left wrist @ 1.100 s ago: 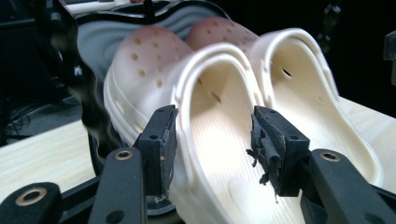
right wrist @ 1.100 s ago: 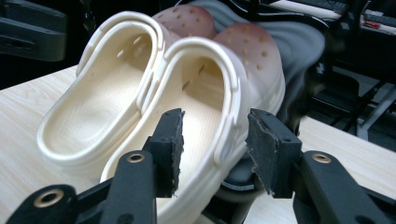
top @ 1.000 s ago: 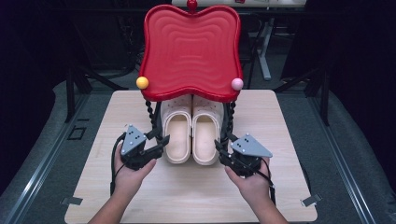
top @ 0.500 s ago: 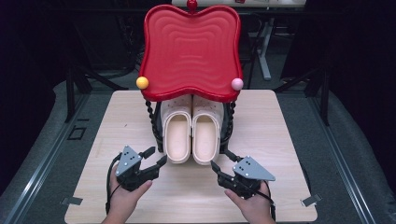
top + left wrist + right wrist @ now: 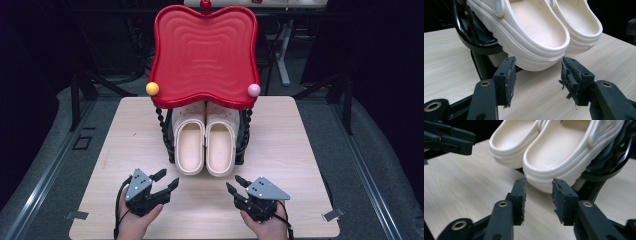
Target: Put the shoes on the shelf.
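No brand, label or legible writing appears on any item in the three views.

The pair of cream clogs (image 5: 206,145) sits side by side on the lower tier of a black rack (image 5: 167,137), beneath the red tray (image 5: 204,52) that forms the rack's top. The heels of the clogs face the person and overhang the rack's front edge above the wooden table (image 5: 310,150). A yellow ball (image 5: 152,88) and a pink ball (image 5: 254,90) mark the tray's front corners.

Left gripper (image 5: 166,180): in the high view it lies at 7 o'clock from the clogs, near but apart from them. Its jaws are released, with nothing between them. In the left gripper view the heel of the left clog (image 5: 534,32) stands at 12 o'clock just beyond the fingers (image 5: 506,77), without contact.

Right gripper (image 5: 235,184): it lies at 5 o'clock from the clogs, also near and apart. Its jaws have just been closing (the gap is narrower than the left gripper's) yet remain parted and empty. In the right gripper view the heel of the right clog (image 5: 559,155) stands at 12 o'clock just past the fingers (image 5: 520,195), untouched.
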Available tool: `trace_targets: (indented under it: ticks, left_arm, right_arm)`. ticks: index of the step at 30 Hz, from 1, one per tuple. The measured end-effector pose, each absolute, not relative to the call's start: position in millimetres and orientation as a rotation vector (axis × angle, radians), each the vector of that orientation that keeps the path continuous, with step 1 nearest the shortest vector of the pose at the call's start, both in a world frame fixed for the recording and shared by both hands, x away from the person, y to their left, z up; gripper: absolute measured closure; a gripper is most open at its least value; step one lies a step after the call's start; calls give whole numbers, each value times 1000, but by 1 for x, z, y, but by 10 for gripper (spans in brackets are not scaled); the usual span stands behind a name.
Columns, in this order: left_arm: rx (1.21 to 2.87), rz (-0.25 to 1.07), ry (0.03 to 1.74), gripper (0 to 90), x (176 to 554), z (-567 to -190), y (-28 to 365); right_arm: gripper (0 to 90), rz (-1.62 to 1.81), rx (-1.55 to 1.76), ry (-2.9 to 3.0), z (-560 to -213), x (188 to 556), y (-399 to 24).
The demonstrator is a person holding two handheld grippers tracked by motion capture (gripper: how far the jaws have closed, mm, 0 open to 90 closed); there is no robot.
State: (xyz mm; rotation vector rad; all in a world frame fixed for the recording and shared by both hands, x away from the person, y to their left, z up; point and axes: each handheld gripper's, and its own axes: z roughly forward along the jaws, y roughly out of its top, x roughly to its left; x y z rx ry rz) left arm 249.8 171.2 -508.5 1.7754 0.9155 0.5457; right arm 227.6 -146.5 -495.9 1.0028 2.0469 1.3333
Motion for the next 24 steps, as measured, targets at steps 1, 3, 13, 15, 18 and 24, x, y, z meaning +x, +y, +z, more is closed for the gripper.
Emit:
trace_targets:
  ticks: [1, 3, 13, 15, 18, 24]
  left_arm:
    - [1788, 552, 915, 470, 249, -511, 170]
    - [1794, 550, 917, 487, 249, -515, 166]
    - [1831, 458, 902, 803, 257, -520, 151]
    - [1837, 451, 902, 844, 258, -521, 149]
    - [1838, 448, 905, 886, 261, -520, 146]
    - [1850, 457, 912, 897, 265, -519, 142]
  right_arm:
    - [670, 1319, 1003, 2055, -497, 227, -146]
    - [702, 1318, 1006, 2065, -503, 227, -143]
    - [873, 1292, 1048, 2123, -515, 244, -133]
    - [889, 1291, 1060, 2132, -515, 247, -131]
    - [899, 1287, 1062, 2143, -516, 250, -128]
    - [900, 1284, 1071, 2144, -518, 254, -124]
